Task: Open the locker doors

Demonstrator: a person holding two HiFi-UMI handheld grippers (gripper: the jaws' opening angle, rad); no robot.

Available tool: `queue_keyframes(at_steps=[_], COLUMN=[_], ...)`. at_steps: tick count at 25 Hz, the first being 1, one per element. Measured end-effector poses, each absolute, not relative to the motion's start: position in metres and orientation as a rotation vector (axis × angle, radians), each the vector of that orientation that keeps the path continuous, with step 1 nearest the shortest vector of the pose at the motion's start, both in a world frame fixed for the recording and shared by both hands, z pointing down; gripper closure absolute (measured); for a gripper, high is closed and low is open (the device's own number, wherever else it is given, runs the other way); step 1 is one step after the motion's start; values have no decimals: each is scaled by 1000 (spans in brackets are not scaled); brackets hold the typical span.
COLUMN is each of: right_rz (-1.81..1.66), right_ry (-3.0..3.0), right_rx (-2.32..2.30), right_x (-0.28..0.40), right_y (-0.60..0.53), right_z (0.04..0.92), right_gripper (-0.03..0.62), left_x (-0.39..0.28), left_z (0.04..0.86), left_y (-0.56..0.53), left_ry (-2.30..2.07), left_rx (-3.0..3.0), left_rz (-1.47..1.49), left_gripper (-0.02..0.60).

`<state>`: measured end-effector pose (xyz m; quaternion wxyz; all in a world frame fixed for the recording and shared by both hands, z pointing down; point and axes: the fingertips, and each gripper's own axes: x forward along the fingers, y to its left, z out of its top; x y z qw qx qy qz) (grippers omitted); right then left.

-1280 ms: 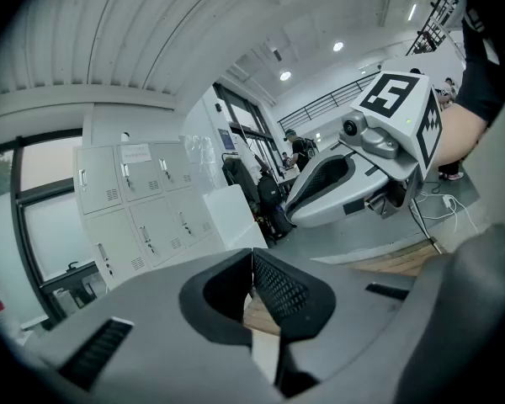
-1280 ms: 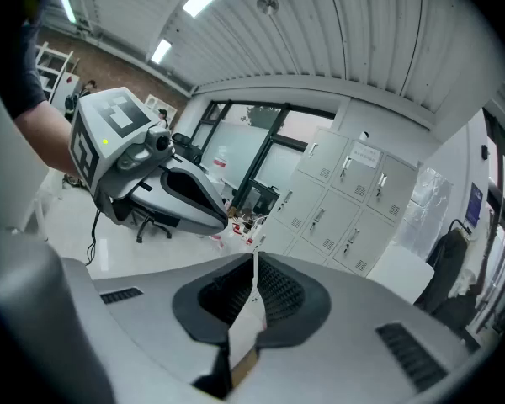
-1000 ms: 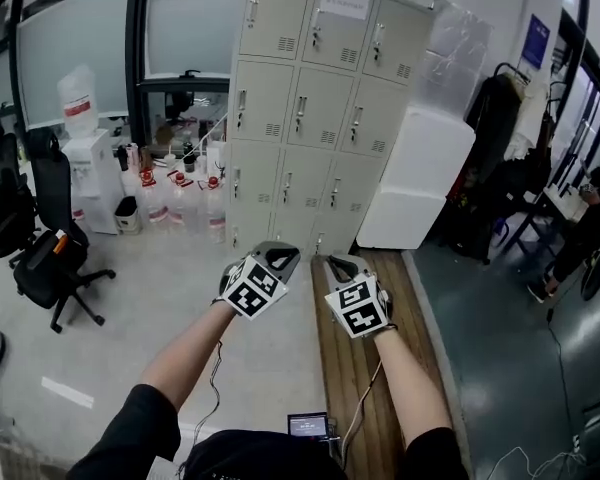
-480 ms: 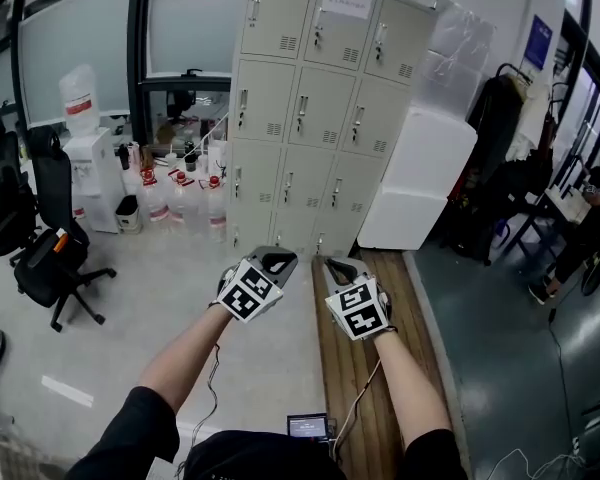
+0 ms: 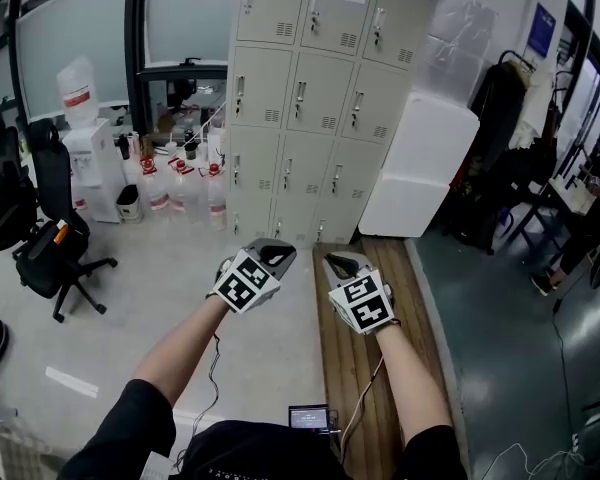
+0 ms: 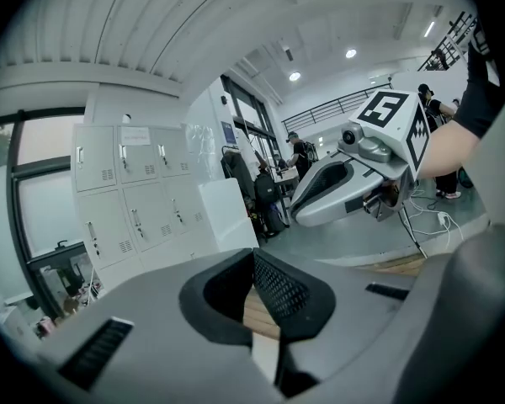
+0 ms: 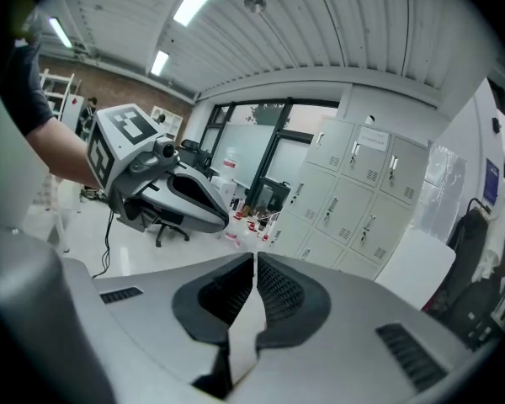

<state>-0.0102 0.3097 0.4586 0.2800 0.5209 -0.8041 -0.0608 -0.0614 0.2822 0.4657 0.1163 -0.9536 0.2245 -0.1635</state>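
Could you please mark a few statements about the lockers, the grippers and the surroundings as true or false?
1. Every door in view on the locker is closed. True.
2. The left gripper grips a locker handle. False: its jaws are together on nothing, well short of the locker.
3. The right gripper has its jaws closed and empty. True.
4. The black office chair stands to the right of the locker. False: in the head view it is far to the left.
5. A white block stands at the locker's right side. True.
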Motion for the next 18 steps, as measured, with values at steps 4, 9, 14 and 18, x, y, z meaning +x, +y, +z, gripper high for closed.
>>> queue_keyframes(at_steps=[4, 9, 14, 18], right_rz=[-130, -160, -117, -93], right_ry=[-2200, -2182, -2227, -2225], right_rx=[1413, 1420, 1363, 1354], right_x=[11, 48, 69, 77], right_y=[319, 330, 336, 318], right_z=[463, 474, 484, 499], right_gripper=[553, 553, 553, 553], left_x=[-54, -30, -17, -14], left_z=[470, 477, 489, 500], left_y=[283, 291, 295, 281], left_ry=[683, 708, 749, 790], left_rx=[-2801, -2814, -2819, -2813], left_rz=[-462, -434, -471, -489], left_gripper=[562, 561, 561, 561])
